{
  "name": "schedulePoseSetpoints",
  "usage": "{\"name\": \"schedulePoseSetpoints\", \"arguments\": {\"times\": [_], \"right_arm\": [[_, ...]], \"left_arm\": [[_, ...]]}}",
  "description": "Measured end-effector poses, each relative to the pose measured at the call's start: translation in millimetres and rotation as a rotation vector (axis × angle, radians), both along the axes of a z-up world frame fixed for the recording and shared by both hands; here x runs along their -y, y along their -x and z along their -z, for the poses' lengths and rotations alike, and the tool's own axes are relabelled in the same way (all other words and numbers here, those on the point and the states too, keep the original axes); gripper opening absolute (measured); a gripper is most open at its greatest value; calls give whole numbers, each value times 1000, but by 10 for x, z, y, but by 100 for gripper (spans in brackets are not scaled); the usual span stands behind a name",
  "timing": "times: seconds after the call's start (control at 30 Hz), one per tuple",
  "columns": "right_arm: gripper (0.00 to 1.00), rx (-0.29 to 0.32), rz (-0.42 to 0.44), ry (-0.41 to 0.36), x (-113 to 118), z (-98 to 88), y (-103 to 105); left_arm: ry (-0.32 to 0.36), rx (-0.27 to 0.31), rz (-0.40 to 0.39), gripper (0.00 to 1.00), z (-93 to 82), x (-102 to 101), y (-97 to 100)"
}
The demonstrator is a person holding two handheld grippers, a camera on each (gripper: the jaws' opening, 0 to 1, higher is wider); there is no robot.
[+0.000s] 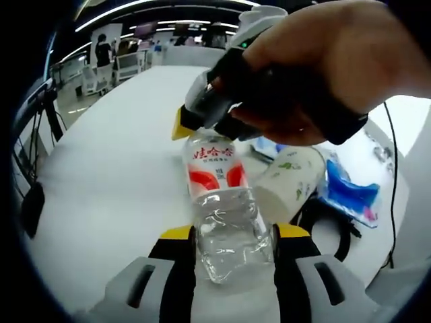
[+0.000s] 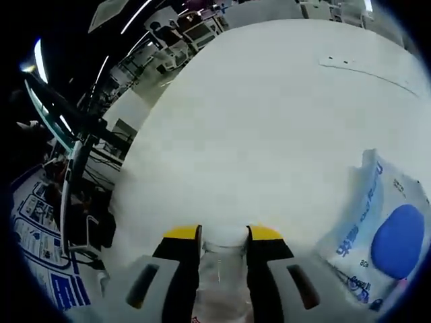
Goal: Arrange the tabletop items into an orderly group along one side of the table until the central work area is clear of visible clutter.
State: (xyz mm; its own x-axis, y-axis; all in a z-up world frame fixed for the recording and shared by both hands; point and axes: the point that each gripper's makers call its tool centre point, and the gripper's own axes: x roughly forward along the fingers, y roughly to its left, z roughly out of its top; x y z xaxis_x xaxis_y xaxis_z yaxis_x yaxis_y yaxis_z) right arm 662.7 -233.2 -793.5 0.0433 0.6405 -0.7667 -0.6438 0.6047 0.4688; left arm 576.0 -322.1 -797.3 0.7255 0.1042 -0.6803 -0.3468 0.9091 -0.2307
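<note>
A clear plastic water bottle [image 1: 225,222] with a red and white label lies along the left gripper view, its base toward the camera. My left gripper [image 1: 234,232] is shut on its lower body, yellow tips on either side. A person's hand [image 1: 323,60] holds my right gripper [image 1: 202,128], which comes in from the upper right and closes on the bottle's top. In the right gripper view, my right gripper [image 2: 223,233] is shut on the white cap [image 2: 224,237], with the clear bottle [image 2: 222,279] below it. The bottle is held above the white table [image 1: 114,168].
A white paper cup [image 1: 291,182] with green print lies right of the bottle. A blue and white packet [image 1: 350,192] [image 2: 384,235] lies further right, near a black cable [image 1: 340,232]. The white table [image 2: 256,121] stretches far ahead; chairs and people stand beyond its far edge.
</note>
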Motion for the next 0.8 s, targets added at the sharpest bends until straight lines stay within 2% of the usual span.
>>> {"name": "schedulePoseSetpoints", "arguments": {"times": [0.33, 0.47, 0.63, 0.7, 0.8], "right_arm": [[20, 23, 6, -118, 49, -233, 4], [20, 48, -10, -163, 69, -369, 57], [19, 104, -111, -250, 48, -639, 272], [19, 130, -130, -308, 49, -752, 344], [19, 162, -161, -342, 91, -851, 442]], "left_arm": [[-59, -9, 46, 41, -28, 43, 48], [-70, 12, 58, 40, -40, 47, 91], [-68, 18, 57, 40, -56, 46, 173], [-66, 48, 62, 40, -63, 47, 197], [-60, 55, 72, 39, -67, 54, 239]]}}
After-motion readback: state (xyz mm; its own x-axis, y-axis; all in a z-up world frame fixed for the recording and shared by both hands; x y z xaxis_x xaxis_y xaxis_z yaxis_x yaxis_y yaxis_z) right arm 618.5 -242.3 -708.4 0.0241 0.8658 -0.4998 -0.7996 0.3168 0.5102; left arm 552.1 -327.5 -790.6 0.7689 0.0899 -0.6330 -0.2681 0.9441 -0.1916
